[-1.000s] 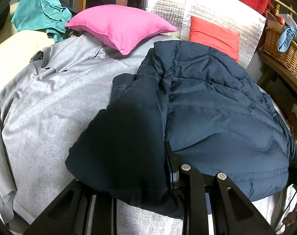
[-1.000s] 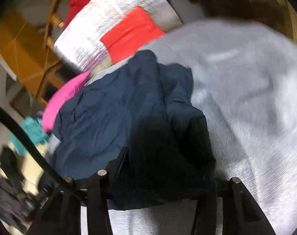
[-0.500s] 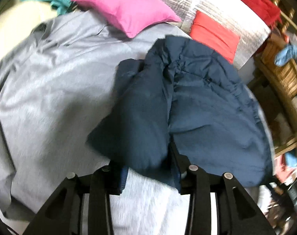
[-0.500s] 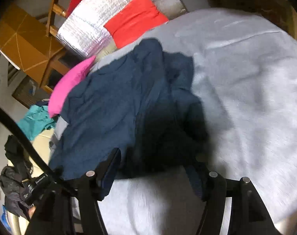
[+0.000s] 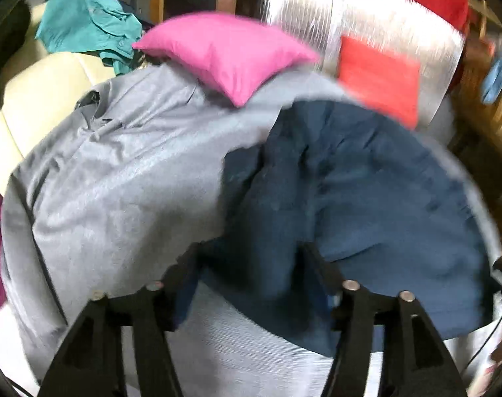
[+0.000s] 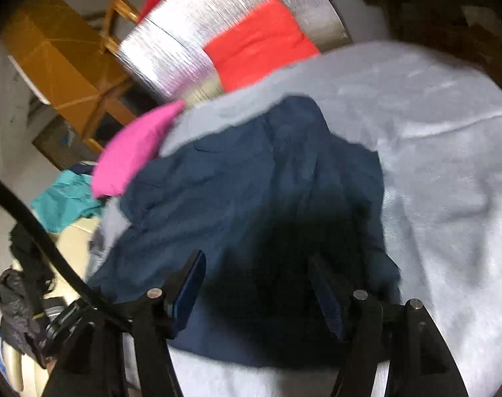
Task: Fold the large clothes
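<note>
A dark navy puffer jacket lies folded on a grey cover spread over the bed. My left gripper is open, its jaws wide apart above the jacket's near left edge, holding nothing. In the right wrist view the jacket lies in a heap on the grey cover. My right gripper is open too, its jaws apart over the jacket's near edge. Both views are blurred by motion.
A pink pillow and a red cushion against a silver foil panel sit at the far end. Teal clothing lies on a cream seat at left. A wicker basket stands at right.
Both grippers have let go of the jacket and opened wide. Both have drawn back from it, and the jacket now rests on the cover.
</note>
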`<state>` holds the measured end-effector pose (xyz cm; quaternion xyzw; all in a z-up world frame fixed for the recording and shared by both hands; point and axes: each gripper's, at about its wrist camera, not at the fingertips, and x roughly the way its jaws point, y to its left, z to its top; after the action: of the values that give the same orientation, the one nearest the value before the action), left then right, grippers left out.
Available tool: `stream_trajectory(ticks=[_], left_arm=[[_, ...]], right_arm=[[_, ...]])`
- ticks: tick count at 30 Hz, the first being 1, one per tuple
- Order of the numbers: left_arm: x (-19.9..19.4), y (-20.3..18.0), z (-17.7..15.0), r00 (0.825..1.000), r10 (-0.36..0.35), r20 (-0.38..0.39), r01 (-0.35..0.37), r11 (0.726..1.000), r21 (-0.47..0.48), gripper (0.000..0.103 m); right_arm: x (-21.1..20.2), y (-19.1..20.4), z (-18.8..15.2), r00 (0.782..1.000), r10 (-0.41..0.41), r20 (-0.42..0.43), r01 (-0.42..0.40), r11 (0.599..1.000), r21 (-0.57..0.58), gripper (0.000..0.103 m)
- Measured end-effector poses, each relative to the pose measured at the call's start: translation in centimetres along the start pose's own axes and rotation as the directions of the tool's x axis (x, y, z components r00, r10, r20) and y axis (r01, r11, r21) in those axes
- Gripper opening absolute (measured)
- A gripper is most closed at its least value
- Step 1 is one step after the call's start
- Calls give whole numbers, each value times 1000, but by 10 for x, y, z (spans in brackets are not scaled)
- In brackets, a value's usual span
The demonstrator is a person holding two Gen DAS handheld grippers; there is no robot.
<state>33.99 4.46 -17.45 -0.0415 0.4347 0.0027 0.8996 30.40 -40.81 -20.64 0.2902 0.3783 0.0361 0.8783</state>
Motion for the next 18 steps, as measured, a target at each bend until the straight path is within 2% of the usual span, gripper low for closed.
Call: stream_trajectory(ticks=[1,3,6,9,12,13,15,18], left_arm=[[11,1,-1,999,30,-43,-29,1000,6,66],[20,7,0,996,5,-85,-8,999,-31,67],[10,21,4,996,-48,-75,42,996,-80,67],[-9,43,13,997,-72,-29,65,982,-179,67],[-36,60,28,998,-13,64,30,964,-266,67],[-43,59,37,994,15,110,15,964,-267,67],[-42,48,54,991,34,132,-3,974,-228,67],[-24,18,82,992,-28,122,48,984,-169,67]], right_arm=[[16,-4,3,999,-18,-40,18,1000,8,68],[24,-6,6,998,-17,-59,18,1000,25,68],[18,-3,16,999,21,-35,-19,999,34,68],[12,-1,39,997,70,35,-71,997,37,68],[17,3,61,993,70,91,-72,997,22,68],[21,5,69,992,64,104,-67,998,21,68],[26,7,83,991,59,116,-62,998,26,68],[39,11,102,991,72,117,-78,996,46,68]])
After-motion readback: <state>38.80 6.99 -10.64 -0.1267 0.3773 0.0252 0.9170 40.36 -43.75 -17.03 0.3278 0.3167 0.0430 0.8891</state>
